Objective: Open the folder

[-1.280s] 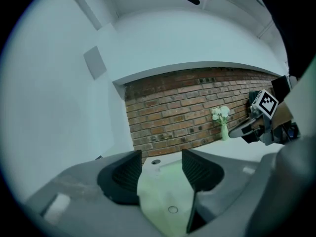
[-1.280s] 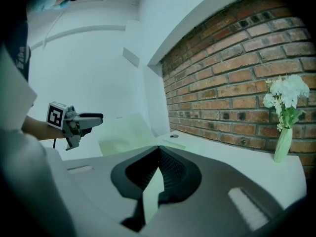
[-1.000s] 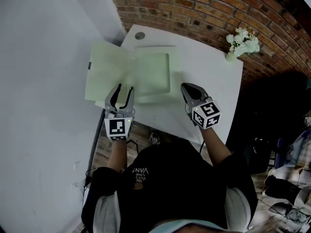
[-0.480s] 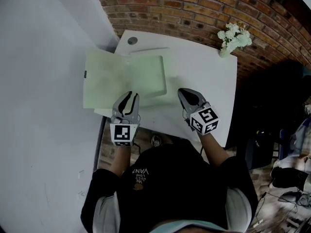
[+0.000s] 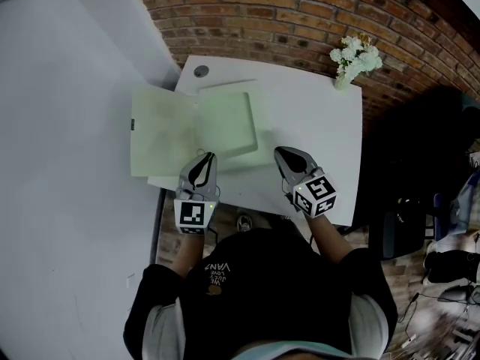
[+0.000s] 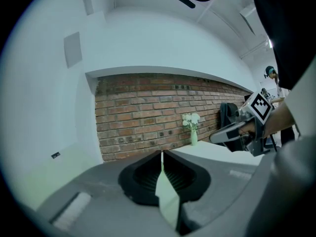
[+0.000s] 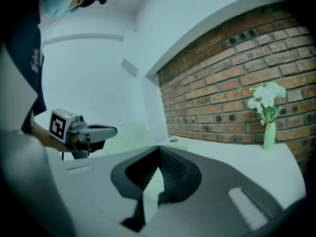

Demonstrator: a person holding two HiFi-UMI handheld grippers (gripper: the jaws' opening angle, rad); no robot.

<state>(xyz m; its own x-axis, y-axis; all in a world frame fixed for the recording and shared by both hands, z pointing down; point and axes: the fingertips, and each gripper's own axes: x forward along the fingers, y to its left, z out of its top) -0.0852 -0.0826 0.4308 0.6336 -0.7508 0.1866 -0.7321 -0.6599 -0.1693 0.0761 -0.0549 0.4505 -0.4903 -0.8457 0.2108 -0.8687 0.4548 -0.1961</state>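
Bench: flat white rectangular bench [image 5: 315, 126] standing against a red brick wall [image 5: 300, 21]; the folder lies on its left part.
Folder: thin pale green, plastic-looking folder [image 5: 161, 133], already spread open. Its left cover reaches past the bench's left edge and its right half lies flat.
Handling: probably light, bendy and slick, so a cover lifted by a corner would sag. The best hold is a free cover edge, midway along and away from the spine.
Left gripper: grey two-jaw left gripper [image 5: 204, 158] at the folder's near edge. Its fingers [image 6: 143, 177] have just been closing and now meet; the green sliver in the slit seems to be the folder beyond, not a held sheet.
Right gripper: matching grey right gripper [image 5: 287, 156] over bare bench just right of the folder, its fingers [image 7: 173, 174] closed on nothing.
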